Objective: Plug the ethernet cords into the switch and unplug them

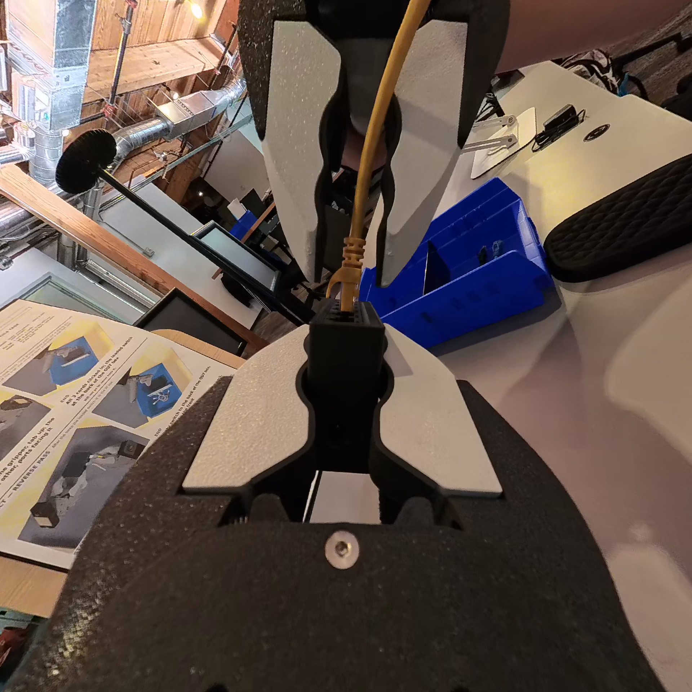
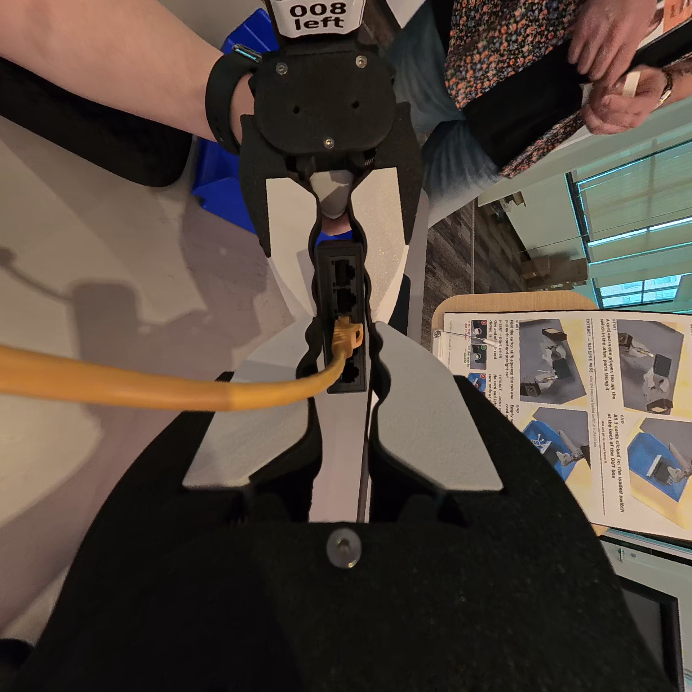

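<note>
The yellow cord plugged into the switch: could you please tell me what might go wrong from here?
1. The right gripper stands with its jaws wider than the plug. If it closes off-centre, it may pinch the yellow cord instead of the plug.
2. The cord bends sharply sideways right at the plug, so a tug could strain or lever it in the port.
3. Only the left gripper holds the switch, so a crooked pull could twist it loose.

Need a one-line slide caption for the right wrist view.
Left gripper grips the black switch; yellow ethernet cord sits plugged into one port.
</note>
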